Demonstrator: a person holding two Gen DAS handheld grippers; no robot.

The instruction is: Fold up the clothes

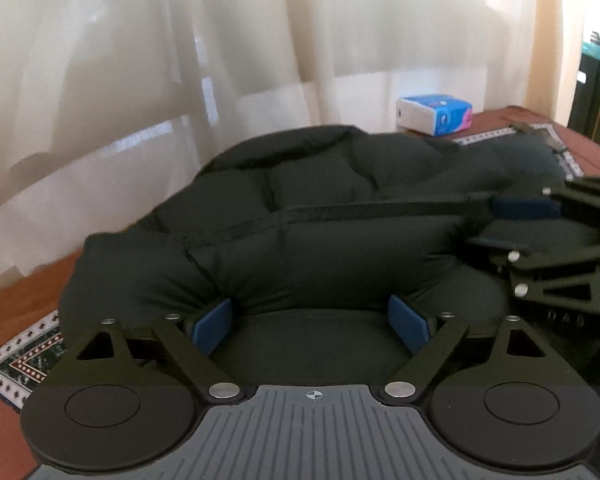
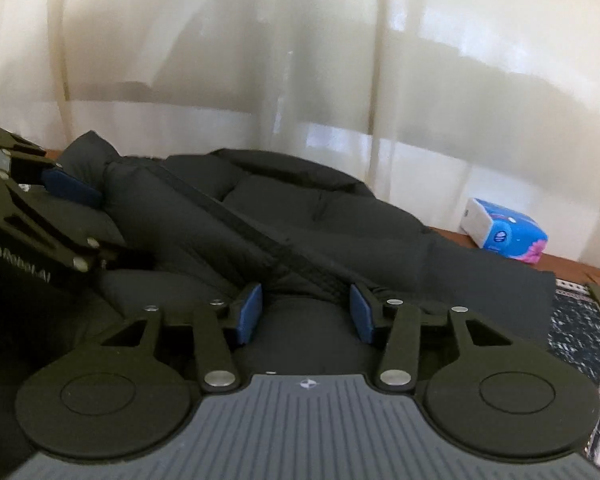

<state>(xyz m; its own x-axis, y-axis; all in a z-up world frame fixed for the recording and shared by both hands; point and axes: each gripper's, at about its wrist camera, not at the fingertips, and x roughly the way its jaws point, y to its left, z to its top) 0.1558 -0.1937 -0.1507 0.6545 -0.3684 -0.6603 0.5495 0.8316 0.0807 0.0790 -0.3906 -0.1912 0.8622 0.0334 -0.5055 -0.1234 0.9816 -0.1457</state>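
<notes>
My left gripper [image 1: 312,322] stood wide open, its blue pads [image 1: 211,326] spread apart and pressed against the near edge of the black puffer jacket [image 1: 320,216], a fold of the padding bulging between them. My right gripper [image 2: 306,312] was open too, though less widely, with the jacket's quilted cloth lying between its pads [image 2: 248,312]; I could not tell whether they touched it. The jacket lay bunched on the patterned tablecloth [image 1: 16,364], directly ahead of both grippers. Its dark zipper strip [image 1: 364,210] ran roughly crosswise in my left view, from left to right toward my other gripper, and slanted from upper left down to the right pads in my right view. Beyond the jacket, a blue-and-white tissue pack [image 2: 504,232] sat near the cream curtain [image 2: 300,60].
</notes>
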